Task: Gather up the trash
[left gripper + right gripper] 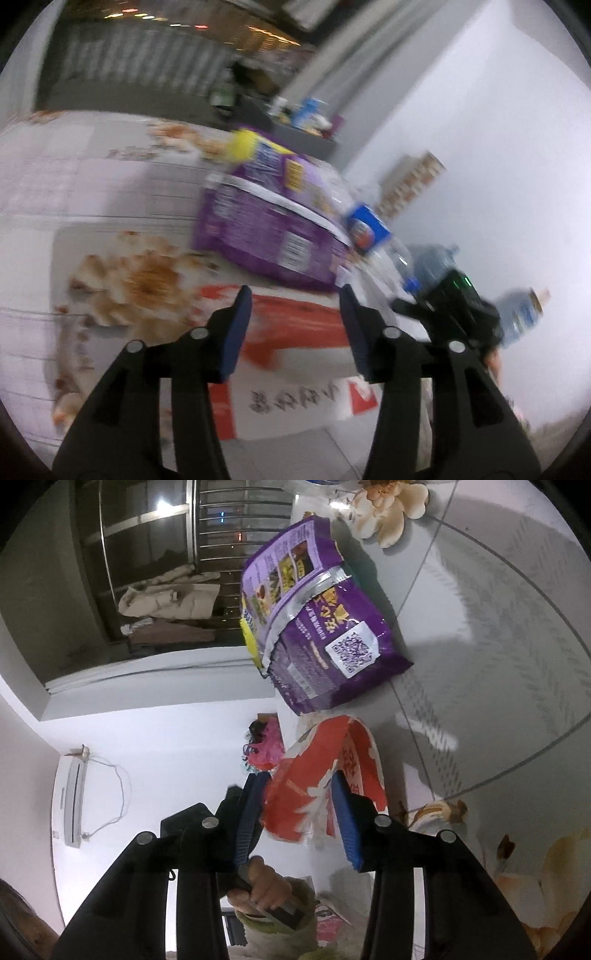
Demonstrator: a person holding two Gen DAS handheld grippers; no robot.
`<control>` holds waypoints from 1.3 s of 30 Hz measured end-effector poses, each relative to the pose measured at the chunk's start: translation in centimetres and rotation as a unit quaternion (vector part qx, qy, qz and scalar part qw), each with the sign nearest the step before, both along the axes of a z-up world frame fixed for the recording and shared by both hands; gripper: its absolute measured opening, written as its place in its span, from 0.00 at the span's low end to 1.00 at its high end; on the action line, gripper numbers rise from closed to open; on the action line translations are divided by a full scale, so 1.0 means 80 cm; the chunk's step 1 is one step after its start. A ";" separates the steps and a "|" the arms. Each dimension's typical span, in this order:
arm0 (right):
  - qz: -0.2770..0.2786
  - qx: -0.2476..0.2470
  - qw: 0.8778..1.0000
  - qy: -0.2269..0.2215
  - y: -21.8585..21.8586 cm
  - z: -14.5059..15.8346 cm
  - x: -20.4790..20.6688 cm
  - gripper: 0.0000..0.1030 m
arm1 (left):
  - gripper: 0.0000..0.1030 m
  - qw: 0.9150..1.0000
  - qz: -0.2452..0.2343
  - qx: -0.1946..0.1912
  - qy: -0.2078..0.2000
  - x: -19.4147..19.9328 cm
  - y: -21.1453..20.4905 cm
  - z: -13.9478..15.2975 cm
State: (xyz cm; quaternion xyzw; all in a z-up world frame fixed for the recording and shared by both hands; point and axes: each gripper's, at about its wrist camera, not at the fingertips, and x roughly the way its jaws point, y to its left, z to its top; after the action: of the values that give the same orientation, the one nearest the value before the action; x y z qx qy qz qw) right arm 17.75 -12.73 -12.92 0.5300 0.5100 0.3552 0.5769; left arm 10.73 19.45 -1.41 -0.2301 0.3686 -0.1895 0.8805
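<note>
Item: red-and-white wrapper (325, 782), crumpled, printed with white shapes and red Chinese characters too distorted to read; it sits between the blue pads of the right gripper (299, 808), which pinch it at its near end, lifted off the table. Item: left gripper (295, 325), jaws spread with nothing gripped between the pads, hovering over a flat red-and-white printed sheet (295, 332) that lies on the table; dark characters on its near white part are blurred and cannot be read. Item: purple snack bag (317, 620), large, foil seam torn open along the middle, lying on the table just beyond the wrapper; it bears gold Chinese lettering, small pictures of food, a yellow end panel and a white QR-code label at its near right corner; the brand cannot be made out. Item: clear plastic bottle (384, 236), lying to the right of the purple bag in the left wrist view, blue-and-white label, blue cap, label text illegible. Item: table (498, 609), pale grey cover with curved lines and printed cream-and-brown flowers. Item: a person's hand (266, 890) grasping a dark handle, seen low in the right wrist view. Background: white wall with an air conditioner (72, 805); dark window with metal bars (221, 528)
</note>
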 end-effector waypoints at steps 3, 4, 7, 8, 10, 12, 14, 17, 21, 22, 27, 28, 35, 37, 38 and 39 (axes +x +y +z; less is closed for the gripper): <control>0.003 -0.005 1.000 0.004 0.003 -0.004 0.002 0.40 | 0.46 0.999 0.038 -0.006 0.036 0.015 0.019 -0.011; 0.004 -0.007 1.000 0.006 0.005 -0.006 0.003 0.40 | 0.45 0.998 0.043 -0.010 0.047 0.018 0.023 -0.015; 0.002 -0.008 1.000 0.018 0.007 -0.015 0.004 0.40 | 0.45 0.996 0.042 -0.017 0.074 0.030 0.026 -0.028; 0.000 -0.010 1.000 0.025 0.007 -0.019 0.005 0.40 | 0.44 0.996 0.040 -0.015 0.082 0.034 0.022 -0.032; -0.002 -0.016 0.999 0.035 0.008 -0.023 0.008 0.40 | 0.44 0.996 0.040 -0.005 0.084 0.035 0.025 -0.039; -0.004 -0.017 0.999 0.043 0.007 -0.026 0.008 0.40 | 0.44 0.996 0.037 0.007 0.087 0.035 0.021 -0.043; -0.005 -0.028 0.998 0.048 0.010 -0.025 0.011 0.40 | 0.43 0.995 0.033 0.009 0.092 0.037 0.021 -0.048; 0.006 -0.047 0.998 0.047 0.027 -0.019 0.019 0.41 | 0.38 0.995 0.023 -0.002 0.101 0.036 0.022 -0.058; 0.019 -0.097 0.994 0.034 0.047 -0.009 0.023 0.41 | 0.38 0.995 0.019 -0.001 0.101 0.034 0.017 -0.061; 0.018 -0.101 0.994 0.030 0.048 -0.008 0.022 0.41 | 0.38 0.995 0.020 0.001 0.100 0.033 0.016 -0.061; 0.010 -0.104 0.994 0.012 0.036 0.001 0.009 0.31 | 0.38 0.996 0.002 -0.002 0.085 0.022 0.010 -0.050; 0.008 -0.101 0.995 0.003 0.029 0.005 0.002 0.30 | 0.38 0.997 -0.005 -0.002 0.083 0.019 0.008 -0.048; -0.021 -0.085 0.996 -0.035 -0.033 0.027 -0.050 0.27 | 0.37 0.996 -0.073 0.001 0.055 -0.003 -0.039 -0.021; -0.039 -0.075 0.995 -0.045 -0.056 0.037 -0.069 0.26 | 0.36 0.994 -0.097 0.000 0.045 -0.007 -0.058 -0.012; -0.050 -0.071 0.995 -0.051 -0.069 0.042 -0.077 0.26 | 0.36 0.993 -0.109 0.000 0.039 -0.008 -0.069 -0.007; -0.061 -0.067 0.994 -0.057 -0.081 0.048 -0.086 0.25 | 0.36 0.992 -0.123 0.000 0.033 -0.008 -0.081 -0.001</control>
State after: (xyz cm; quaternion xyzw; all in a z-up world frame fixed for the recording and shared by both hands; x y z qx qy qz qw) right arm 10.88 -19.23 -9.11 0.4987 0.4658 0.3142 0.6600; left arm 10.12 12.95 -1.51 -0.1892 0.4233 -0.2882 0.8379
